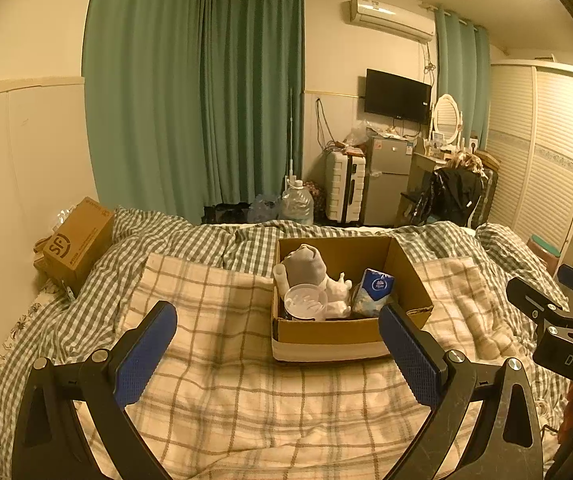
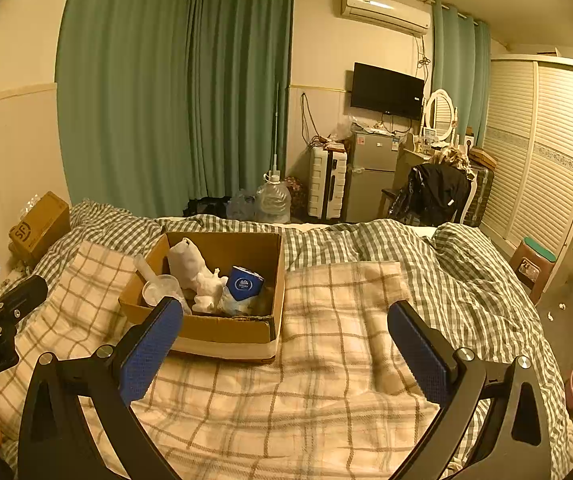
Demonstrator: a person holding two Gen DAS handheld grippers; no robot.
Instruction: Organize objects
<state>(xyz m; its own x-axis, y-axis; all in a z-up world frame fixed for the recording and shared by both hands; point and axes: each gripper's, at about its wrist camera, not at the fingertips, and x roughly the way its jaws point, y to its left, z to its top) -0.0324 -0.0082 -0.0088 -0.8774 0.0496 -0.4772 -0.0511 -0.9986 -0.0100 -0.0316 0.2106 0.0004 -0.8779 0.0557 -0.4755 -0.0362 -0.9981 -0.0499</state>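
Resting at the far left edge of the bed, a brown shipping carton [image 1: 76, 240] marked with a courier logo leans against the wall. Next to it the green gingham duvet [image 1: 206, 236] bunches up, and a cream plaid blanket [image 1: 214, 360] spreads over the near part of the mattress.

The left gripper [image 1: 276, 356] hovers above this blanket with its blue-padded fingers [image 1: 144, 354] spread wide and nothing between them. Just ahead of it the open cardboard box [image 1: 326, 332] sits on the blanket, near the middle of the bed. Inside the box lie a grey sock bundle [image 1: 306, 266], a clear plastic cup [image 1: 306, 300], a white figurine [image 1: 336, 296] and a blue tissue pack [image 1: 376, 286], all crowded together.

To the right of the box, the right gripper [image 2: 286, 344] hangs over bare plaid, its fingers [image 2: 420, 354] equally far apart and empty; the box lies ahead of its left finger.

Beyond the bed stand green curtains [image 1: 190, 92], a water jug [image 1: 297, 202], a white suitcase [image 1: 344, 186], a small fridge [image 1: 388, 176] under a wall television [image 1: 398, 96], and a louvred wardrobe [image 1: 542, 148] at far right.
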